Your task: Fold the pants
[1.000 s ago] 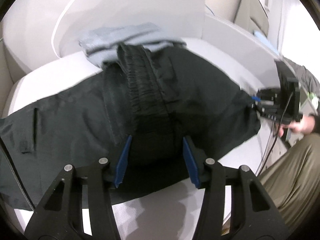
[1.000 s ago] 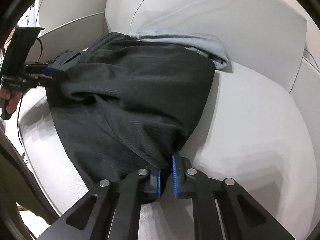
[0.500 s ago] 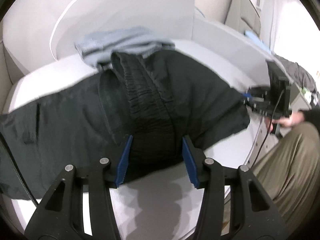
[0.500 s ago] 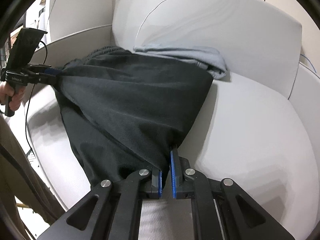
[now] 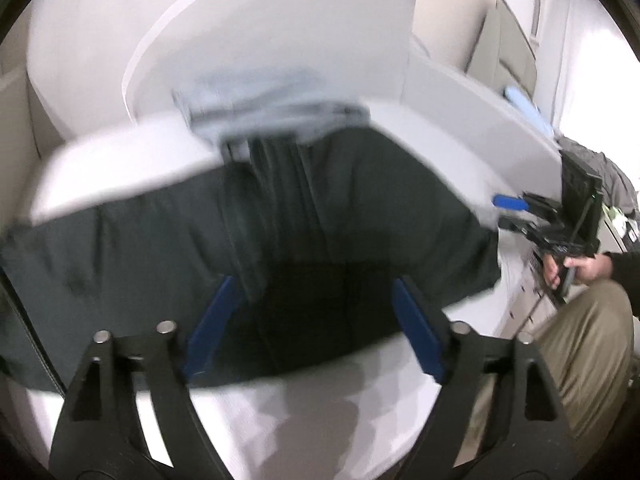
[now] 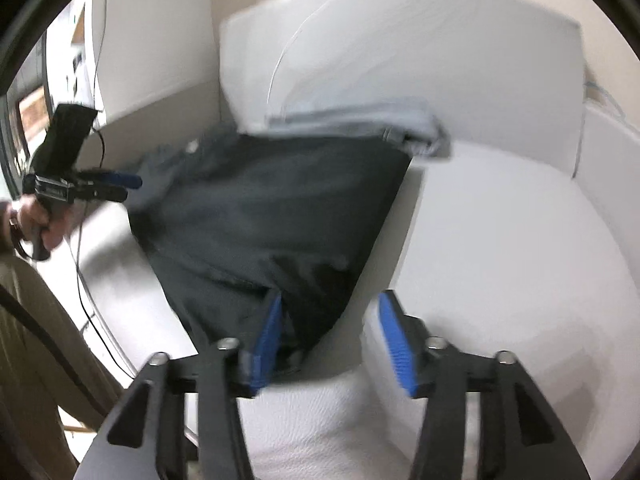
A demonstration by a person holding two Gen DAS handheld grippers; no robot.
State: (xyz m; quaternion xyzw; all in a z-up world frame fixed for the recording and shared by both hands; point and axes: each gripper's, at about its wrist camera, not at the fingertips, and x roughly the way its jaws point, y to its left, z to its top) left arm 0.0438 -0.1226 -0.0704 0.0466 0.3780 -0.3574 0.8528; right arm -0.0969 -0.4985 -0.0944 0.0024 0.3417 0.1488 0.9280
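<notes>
Black pants [image 5: 360,208] lie folded on the white sofa seat [image 5: 320,408], blurred by motion. My left gripper [image 5: 316,322] hovers over their near edge. Its jaws are opening, and the dark cloth lies between the blue pads [image 5: 212,320] without being pinched. In the right wrist view the pants [image 6: 272,208] taper to a corner that lies between the spreading jaws of my right gripper [image 6: 334,340], against the left pad [image 6: 272,336] and apart from the other. Each gripper also shows in the other view, the right gripper [image 5: 506,212] at the pants' far side and the left gripper [image 6: 120,186] likewise.
A grey garment [image 5: 272,112] lies behind the pants against the white back cushion [image 6: 400,48]. A person's khaki-clad leg [image 5: 584,356] and hand [image 5: 588,268] are at the sofa's right front. A light blue object [image 5: 524,108] rests on the sofa arm. Bare seat [image 6: 520,240] spreads to the right.
Both grippers have opened and let go of the pants: the left released the bunched waistband, the right the pinched corner. Both drew back slightly, and the pants now lie flatter.
</notes>
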